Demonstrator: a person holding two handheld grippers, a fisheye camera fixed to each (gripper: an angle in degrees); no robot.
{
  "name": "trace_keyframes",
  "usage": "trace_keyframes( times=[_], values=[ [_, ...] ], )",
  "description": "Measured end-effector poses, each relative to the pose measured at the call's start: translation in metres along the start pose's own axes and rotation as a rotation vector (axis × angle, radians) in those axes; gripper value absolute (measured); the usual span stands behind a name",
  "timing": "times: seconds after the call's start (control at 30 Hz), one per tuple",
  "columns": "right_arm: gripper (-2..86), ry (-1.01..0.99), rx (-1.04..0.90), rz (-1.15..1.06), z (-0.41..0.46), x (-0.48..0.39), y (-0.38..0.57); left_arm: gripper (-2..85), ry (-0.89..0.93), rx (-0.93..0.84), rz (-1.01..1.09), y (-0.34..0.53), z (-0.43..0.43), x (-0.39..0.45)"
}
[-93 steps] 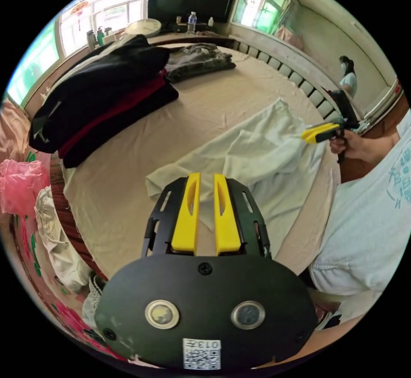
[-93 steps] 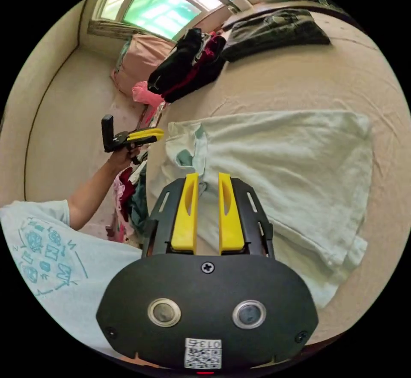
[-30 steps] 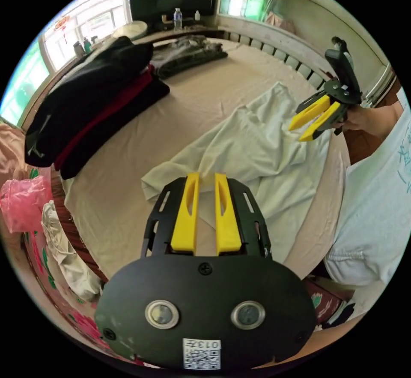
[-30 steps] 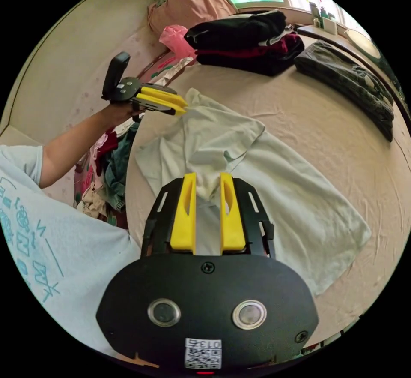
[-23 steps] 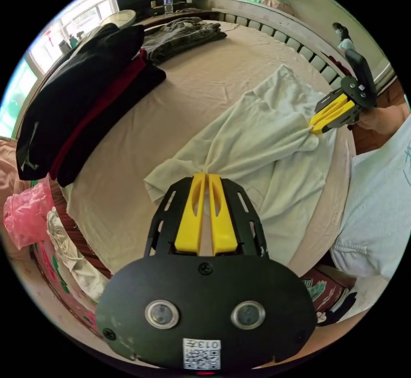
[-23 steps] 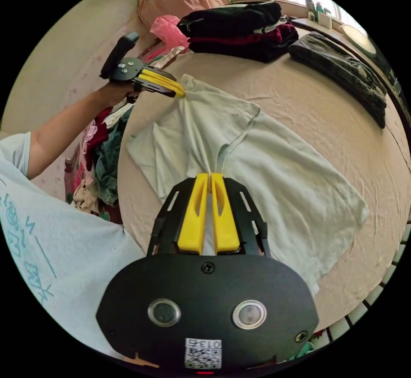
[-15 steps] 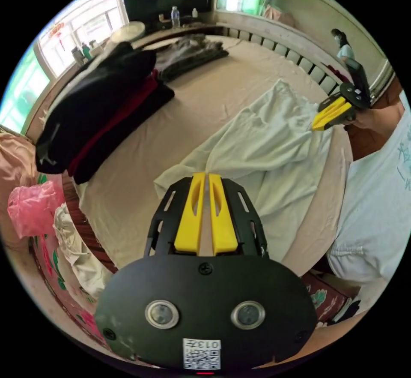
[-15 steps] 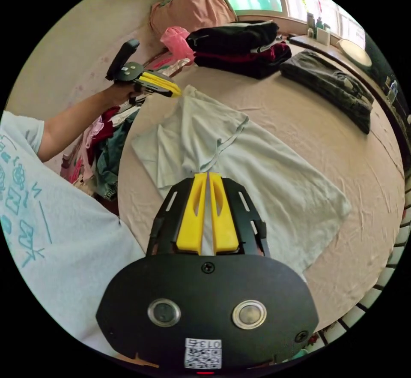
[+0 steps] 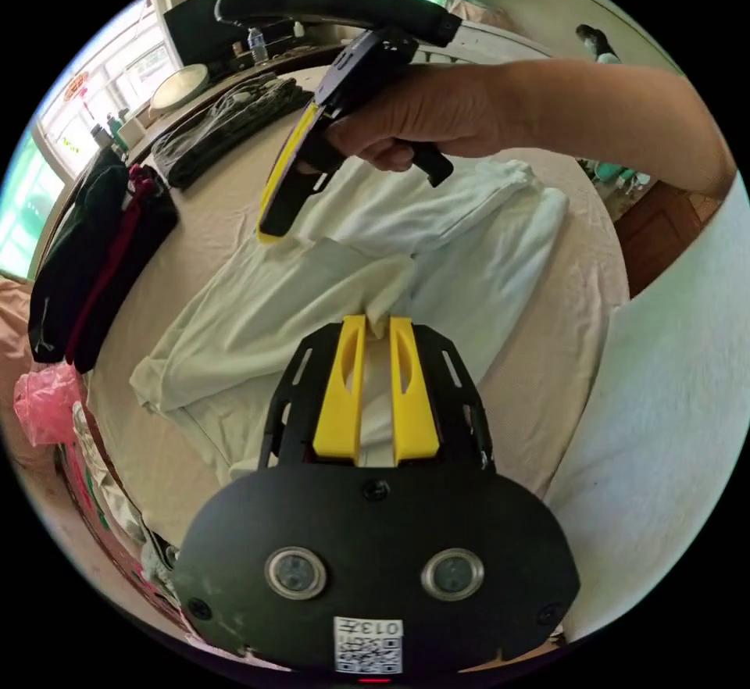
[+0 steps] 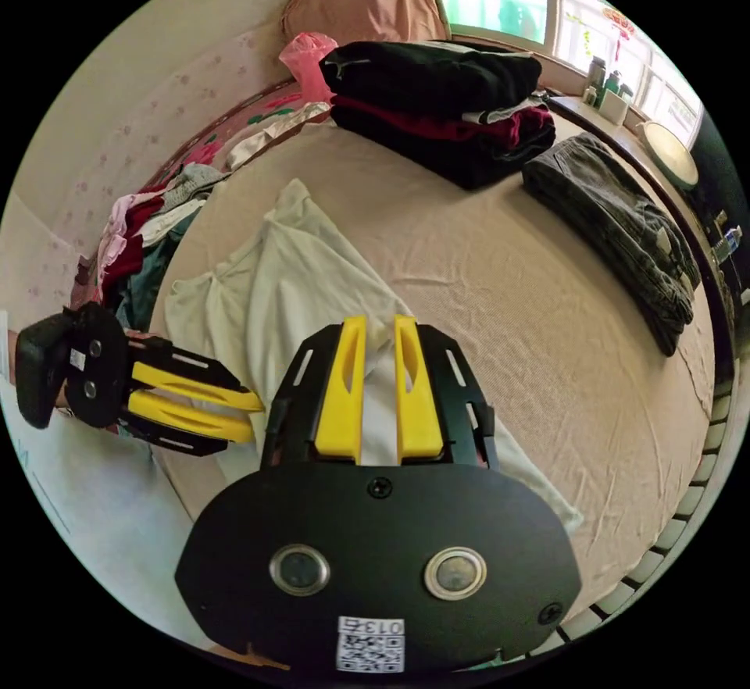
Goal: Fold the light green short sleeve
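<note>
Light green short sleeve (image 9: 328,283) lies rumpled & partly folded over itself on the beige bed sheet (image 9: 242,173), spread ahead of both sets of jaws. Left gripper (image 9: 377,327): jaws spread w/ a gap, a small raised tip of the shirt standing between the tips; can't tell if either jaw presses it. In left gripper view the right gripper (image 9: 273,228) hangs above & ahead-left of those jaws, tips pointed down, just over the shirt's folded edge, held in a hand (image 9: 422,115); seen side-on. In right gripper view the right gripper (image 10: 379,327) has jaws spread, shirt cloth (image 10: 289,290) under & between them, not pinched. Left gripper (image 10: 250,417) sits close beside its left jaw, jaws apart too. Far past the tips: black & red folded stack (image 10: 445,107), w/ dark grey-green folded clothes (image 10: 617,228) right of it.
</note>
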State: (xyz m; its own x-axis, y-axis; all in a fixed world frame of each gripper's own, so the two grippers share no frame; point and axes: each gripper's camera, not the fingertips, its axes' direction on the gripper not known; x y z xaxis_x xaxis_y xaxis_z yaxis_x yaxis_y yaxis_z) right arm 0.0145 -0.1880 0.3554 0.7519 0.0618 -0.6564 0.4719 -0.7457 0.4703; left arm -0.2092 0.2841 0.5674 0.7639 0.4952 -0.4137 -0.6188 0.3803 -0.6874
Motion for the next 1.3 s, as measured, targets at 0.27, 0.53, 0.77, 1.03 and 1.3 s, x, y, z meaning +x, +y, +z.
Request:
trace_keyframes(
  times=[0.27, 0.53, 0.77, 1.03, 1.3],
  values=[
    [1.4, 0.062, 0.009, -0.056, 0.005, 0.009, -0.010, 1.2, -0.116, 0.002, 0.022, 0.016, -0.024, 0.053],
    [1.7, 0.010, -0.037, -0.038, 0.014, 0.027, -0.003, 0.7, -0.382, -0.032, 0.162, 0.030, -0.018, 0.124],
    [2.5, -0.030, 0.100, -0.012, -0.041, 0.017, 0.044, 0.0, -0.444, 0.040, 0.004, 0.063, -0.045, 0.134],
    [4.3, -0.233, 0.011, -0.145, -0.023, -0.055, 0.099, 1.6, -0.380, 0.083, -0.107, 0.049, -0.044, 0.067],
    [8.4, -0.403, 0.010, 0.239, 0.013, -0.021, 0.112, 3.2, -0.175, 0.017, 0.200, 0.029, -0.027, 0.030]
  ],
)
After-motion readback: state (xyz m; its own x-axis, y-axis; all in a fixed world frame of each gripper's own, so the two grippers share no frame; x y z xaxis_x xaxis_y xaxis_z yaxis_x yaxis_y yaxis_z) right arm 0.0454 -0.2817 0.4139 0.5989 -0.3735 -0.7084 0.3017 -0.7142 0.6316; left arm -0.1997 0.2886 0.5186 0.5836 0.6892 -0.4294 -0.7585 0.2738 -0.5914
